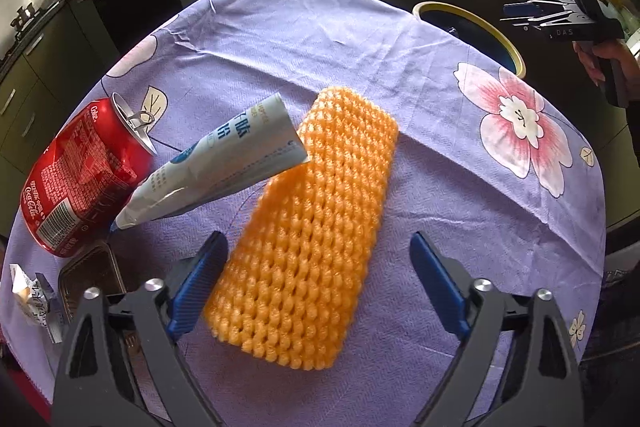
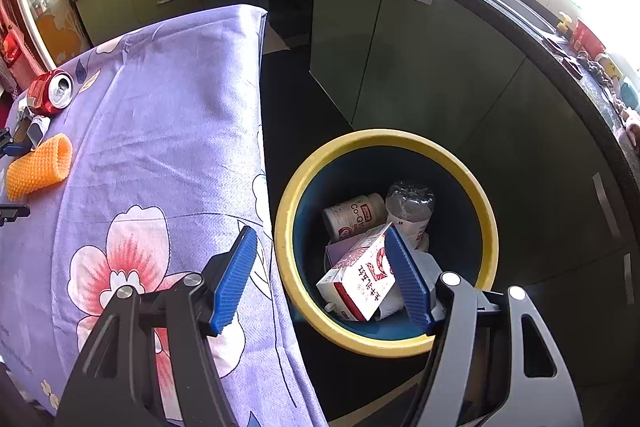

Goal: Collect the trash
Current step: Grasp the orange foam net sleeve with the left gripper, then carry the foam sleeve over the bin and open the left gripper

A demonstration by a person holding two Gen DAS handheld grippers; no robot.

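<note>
An orange foam net sleeve (image 1: 308, 227) lies on the purple flowered tablecloth (image 1: 360, 39). My left gripper (image 1: 318, 239) points down over its near half with the jaws on either side. The left pad is at the net's edge, the right pad stands clear of it, so it is open. A crushed red cola can (image 1: 76, 171) and a white squeezed tube (image 1: 216, 163) lie to the left. My right gripper (image 2: 320, 233) is open above the yellow-rimmed bin (image 2: 284, 227) beside the table. The bin holds a red-and-white carton (image 2: 360, 279), a jar and a plastic bottle.
A crumpled wrapper (image 1: 32, 291) and a small dark tray (image 1: 92, 275) sit at the table's near left corner. Dark kitchen cabinets (image 2: 420, 67) ring the table and the bin. A hand holds the right gripper (image 1: 532, 15) past the table's far right edge.
</note>
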